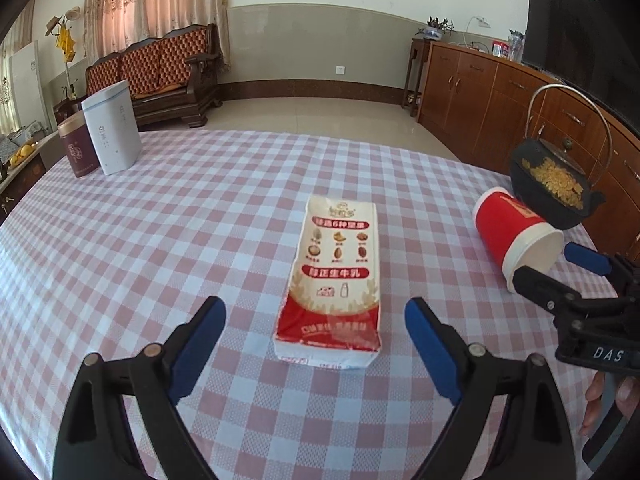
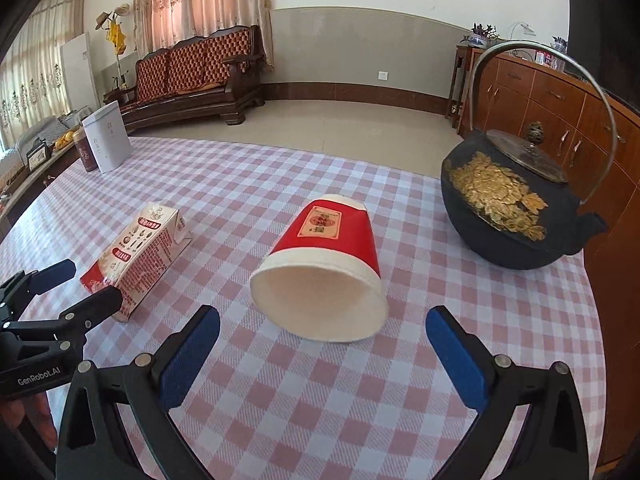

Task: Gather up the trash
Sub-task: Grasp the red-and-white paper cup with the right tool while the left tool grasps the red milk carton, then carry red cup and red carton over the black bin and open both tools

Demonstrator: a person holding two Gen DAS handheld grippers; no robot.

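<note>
A red and white milk carton (image 1: 334,280) lies flat on the checked tablecloth, straight ahead of my left gripper (image 1: 316,312). That gripper is open, its blue pads wide on either side of the carton's near end, not touching it. A red paper cup (image 2: 326,268) lies on its side with its white mouth toward my right gripper (image 2: 322,322), which is open just short of the rim. In the left wrist view the cup (image 1: 512,232) and the right gripper (image 1: 560,268) show at the right. The right wrist view has the carton (image 2: 140,252) and left gripper (image 2: 86,284) at the left.
A black iron teapot (image 2: 508,204) with gold leaf pattern stands right of the cup, close to the table's edge. Two tea tins (image 1: 102,136) stand at the far left corner. The checked table (image 1: 200,216) ends ahead; a sofa and wooden cabinets lie beyond.
</note>
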